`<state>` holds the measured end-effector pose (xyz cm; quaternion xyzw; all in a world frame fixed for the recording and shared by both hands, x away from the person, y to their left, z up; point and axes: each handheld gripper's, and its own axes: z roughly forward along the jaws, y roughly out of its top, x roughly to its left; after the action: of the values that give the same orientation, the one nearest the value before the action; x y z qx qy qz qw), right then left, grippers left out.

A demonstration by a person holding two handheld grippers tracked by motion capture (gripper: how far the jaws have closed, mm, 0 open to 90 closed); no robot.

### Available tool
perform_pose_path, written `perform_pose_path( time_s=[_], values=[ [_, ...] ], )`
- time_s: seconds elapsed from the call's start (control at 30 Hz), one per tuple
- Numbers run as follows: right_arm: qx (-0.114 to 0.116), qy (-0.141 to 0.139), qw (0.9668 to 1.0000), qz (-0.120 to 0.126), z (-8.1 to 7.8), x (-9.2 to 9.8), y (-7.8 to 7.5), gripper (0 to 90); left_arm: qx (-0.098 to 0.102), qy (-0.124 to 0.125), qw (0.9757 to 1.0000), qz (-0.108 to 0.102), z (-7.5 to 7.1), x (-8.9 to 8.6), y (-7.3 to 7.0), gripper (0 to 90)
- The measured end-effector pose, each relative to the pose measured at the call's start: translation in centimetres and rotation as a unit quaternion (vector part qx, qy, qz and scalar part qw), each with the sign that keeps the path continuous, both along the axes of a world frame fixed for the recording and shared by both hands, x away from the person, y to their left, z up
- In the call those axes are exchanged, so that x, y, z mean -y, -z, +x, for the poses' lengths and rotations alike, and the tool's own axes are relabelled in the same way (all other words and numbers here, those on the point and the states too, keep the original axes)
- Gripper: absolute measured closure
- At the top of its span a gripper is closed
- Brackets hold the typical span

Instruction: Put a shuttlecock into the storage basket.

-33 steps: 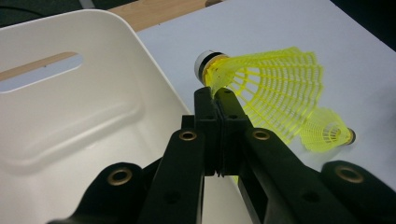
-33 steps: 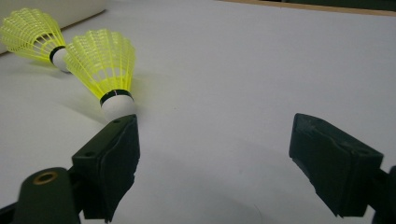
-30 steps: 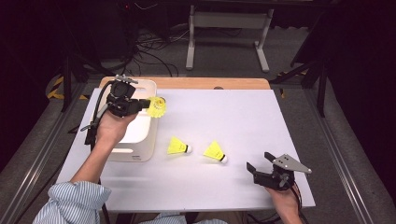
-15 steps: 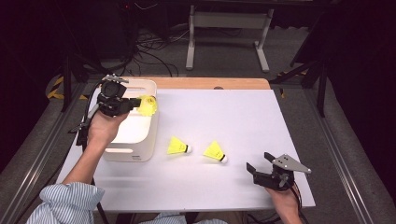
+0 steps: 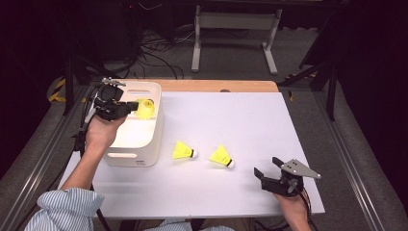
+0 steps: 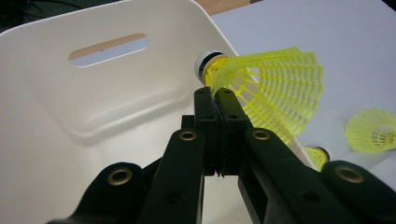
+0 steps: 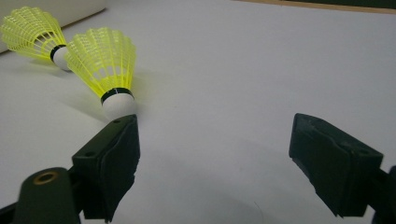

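Note:
My left gripper (image 5: 131,109) is shut on the skirt of a yellow shuttlecock (image 5: 144,107), held above the far right corner of the white bin (image 5: 144,147). In the left gripper view the pressed jaws (image 6: 215,100) pinch the mesh skirt (image 6: 275,93), cork end toward the bin's inside wall (image 6: 93,107). Two more yellow shuttlecocks (image 5: 184,151) (image 5: 221,156) lie on the white table to the right of the bin. My right gripper (image 5: 267,167) rests open near the front right. In the right gripper view its jaws (image 7: 229,144) stand wide apart, the nearer shuttlecock (image 7: 105,70) just past the left jaw.
The white tabletop (image 5: 250,120) ends in a wooden strip (image 5: 216,85) at the far edge. Beyond it stand a grey metal frame (image 5: 231,29) and floor cables (image 5: 149,57). The bin has slot handles (image 6: 108,48).
My left gripper has carried the shuttlecock leftward, from over the bin's right rim to above the bin's inside. The right gripper has stayed still.

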<state>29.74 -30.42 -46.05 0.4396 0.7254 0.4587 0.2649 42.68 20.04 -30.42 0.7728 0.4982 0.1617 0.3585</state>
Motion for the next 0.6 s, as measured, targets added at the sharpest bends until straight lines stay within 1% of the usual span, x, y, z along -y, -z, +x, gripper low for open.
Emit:
perform_pose_path(
  time_s=[0.07,0.13,0.23,0.27,0.43,0.6],
  values=[
    [0.0,0.0,1.0,0.0,0.0,0.0,0.0,17.2,-0.002,-0.007,1.0,0.002,0.3,-0.3,0.2,89.4],
    [0.0,0.0,1.0,0.001,0.0,0.0,0.0,17.2,-0.009,-0.017,0.9998,0.001,0.7,-0.6,0.5,89.4],
    [-0.001,-0.001,1.0,0.001,0.0,0.0,0.0,17.2,-0.012,-0.022,0.9997,0.001,0.9,-0.8,0.7,89.4],
    [-0.001,-0.001,1.0,0.001,0.0,0.0,0.0,17.2,-0.012,-0.023,0.9997,0.005,1.0,-0.8,0.8,89.4],
    [-0.001,-0.001,1.0,0.0,0.0,-0.1,0.0,17.2,-0.016,-0.025,0.9995,0.01,1.4,-0.9,1.3,89.3],
    [-0.001,-0.001,1.0,0.0,0.0,0.0,0.0,17.2,-0.018,-0.024,0.9995,0.009,1.7,-0.7,1.5,89.3]
  ],
)
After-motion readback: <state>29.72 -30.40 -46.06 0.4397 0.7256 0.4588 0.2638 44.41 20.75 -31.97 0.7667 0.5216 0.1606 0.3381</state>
